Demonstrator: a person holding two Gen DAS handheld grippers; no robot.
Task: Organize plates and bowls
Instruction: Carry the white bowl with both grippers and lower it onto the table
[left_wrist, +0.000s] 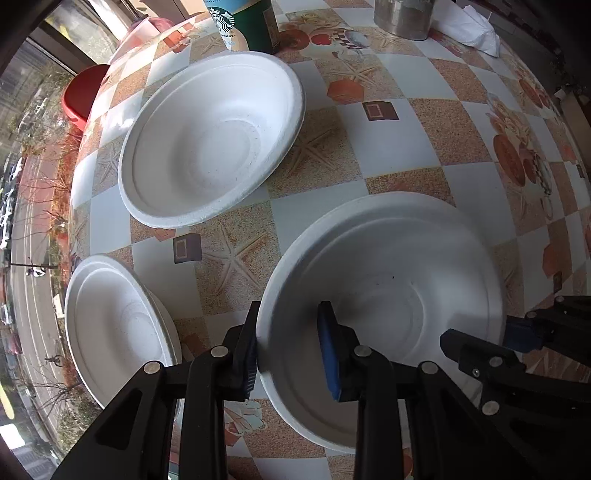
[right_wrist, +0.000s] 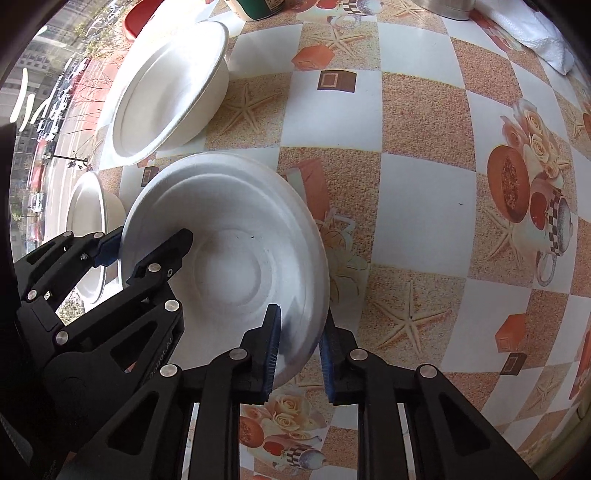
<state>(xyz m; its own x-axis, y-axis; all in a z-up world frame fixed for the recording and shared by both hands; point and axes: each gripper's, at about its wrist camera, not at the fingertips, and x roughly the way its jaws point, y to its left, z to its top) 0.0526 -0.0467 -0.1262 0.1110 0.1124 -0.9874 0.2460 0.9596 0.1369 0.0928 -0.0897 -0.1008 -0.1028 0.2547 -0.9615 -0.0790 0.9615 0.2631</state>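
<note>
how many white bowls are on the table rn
3: the near bowl gripped on opposite rims by left gripper and right gripper; the far bowl; the left-edge bowl, possibly a stack.

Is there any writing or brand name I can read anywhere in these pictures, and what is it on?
Starbucks mermaid logo, no readable word in it: on the green and white cup at the table's far edge.
Small print under that logo: too blurred to read.
Raised letters on the left gripper arm, seen in the right wrist view: roughly "oopoLAI", uncertain.
White bowls, tablecloth, metal tin: no text.
</note>
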